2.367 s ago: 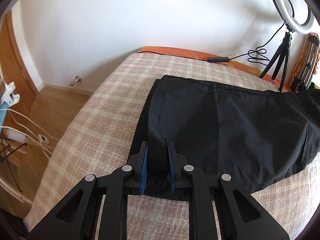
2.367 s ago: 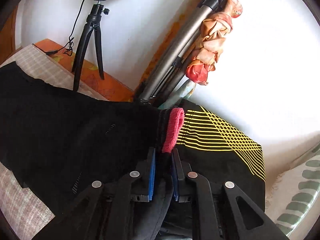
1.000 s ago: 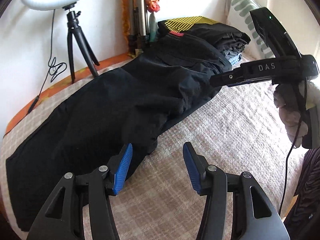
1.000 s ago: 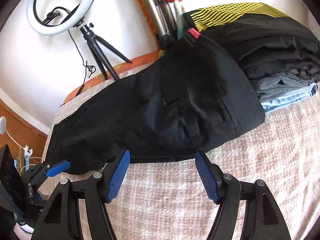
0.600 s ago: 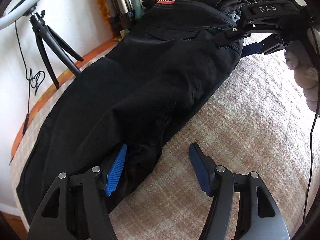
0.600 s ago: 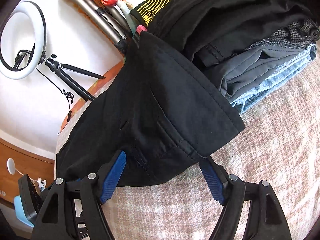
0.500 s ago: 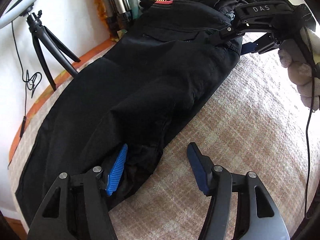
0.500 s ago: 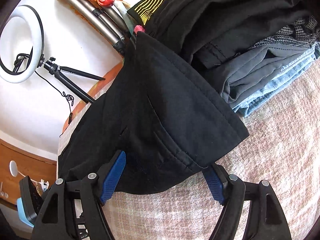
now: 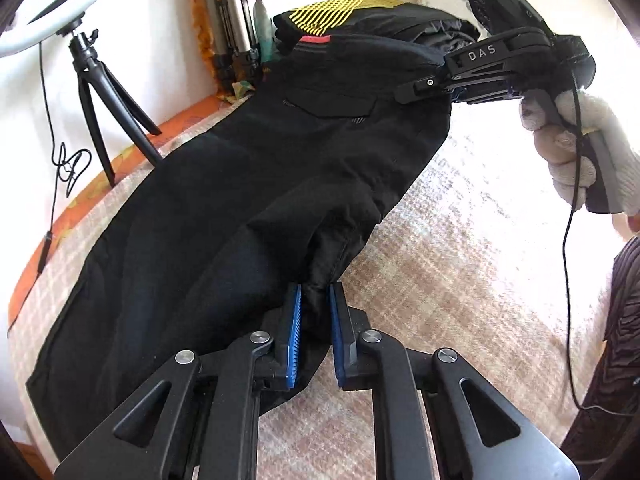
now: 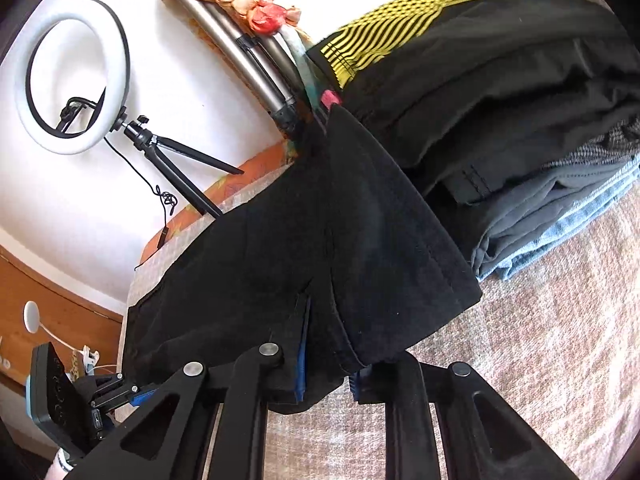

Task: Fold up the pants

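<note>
Black pants (image 9: 240,184) lie lengthwise on the checked bedspread (image 9: 460,264), folded along their length, waist end at the far right. My left gripper (image 9: 314,300) is shut on a bunched near edge of the pants around mid-length. My right gripper (image 10: 326,340) is shut on the near corner of the waist end (image 10: 360,240); it also shows in the left wrist view (image 9: 432,80), holding the waistband off the bed. The left gripper shows at the lower left of the right wrist view (image 10: 132,394).
A stack of folded clothes (image 10: 520,100) with a yellow-patterned top lies just behind the waist end. A ring light on a tripod (image 9: 96,92) and a folded tripod (image 9: 232,32) stand by the white wall. A cable (image 9: 568,280) hangs from the right gripper.
Both grippers were open at the pants' near edge half a second ago. Both have since shut on the fabric, and the right one has lifted the waist corner.
</note>
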Tool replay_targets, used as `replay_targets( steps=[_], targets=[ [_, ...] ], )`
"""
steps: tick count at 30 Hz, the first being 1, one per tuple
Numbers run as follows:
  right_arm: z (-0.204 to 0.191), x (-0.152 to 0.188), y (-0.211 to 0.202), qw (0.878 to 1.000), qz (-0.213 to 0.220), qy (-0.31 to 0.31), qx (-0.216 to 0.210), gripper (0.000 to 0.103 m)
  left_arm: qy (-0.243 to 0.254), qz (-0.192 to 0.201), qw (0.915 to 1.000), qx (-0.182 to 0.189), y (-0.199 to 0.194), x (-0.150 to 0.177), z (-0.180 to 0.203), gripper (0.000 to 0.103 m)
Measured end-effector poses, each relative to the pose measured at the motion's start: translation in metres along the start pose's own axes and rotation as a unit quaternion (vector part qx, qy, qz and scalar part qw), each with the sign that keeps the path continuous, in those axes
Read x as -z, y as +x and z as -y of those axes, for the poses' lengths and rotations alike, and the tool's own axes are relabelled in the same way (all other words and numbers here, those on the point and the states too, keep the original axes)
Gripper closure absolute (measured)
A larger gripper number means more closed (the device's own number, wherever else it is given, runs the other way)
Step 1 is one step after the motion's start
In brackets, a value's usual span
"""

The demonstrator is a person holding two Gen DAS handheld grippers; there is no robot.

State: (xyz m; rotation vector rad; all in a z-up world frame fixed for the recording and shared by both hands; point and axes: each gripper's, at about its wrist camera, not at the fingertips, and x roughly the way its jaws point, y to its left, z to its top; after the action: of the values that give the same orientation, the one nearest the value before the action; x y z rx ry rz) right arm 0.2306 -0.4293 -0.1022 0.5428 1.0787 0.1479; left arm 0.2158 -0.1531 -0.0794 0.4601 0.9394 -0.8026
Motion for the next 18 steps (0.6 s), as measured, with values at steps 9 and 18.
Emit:
replay_targets(
  steps=[9, 18],
  targets=[
    [-0.030, 0.002, -0.006, 0.987, 0.035, -0.127, 0.095, 0.090, -0.026, -0.020, 0.9982, 0.050, 0.020, 0.016, 0.012, 0.091],
    [-0.031, 0.012, -0.038, 0.973, 0.060, -0.157, 0.160, 0.061, -0.086, 0.030, 0.9958, -0.004, -0.028, 0.043, -0.004, 0.063]
  ],
)
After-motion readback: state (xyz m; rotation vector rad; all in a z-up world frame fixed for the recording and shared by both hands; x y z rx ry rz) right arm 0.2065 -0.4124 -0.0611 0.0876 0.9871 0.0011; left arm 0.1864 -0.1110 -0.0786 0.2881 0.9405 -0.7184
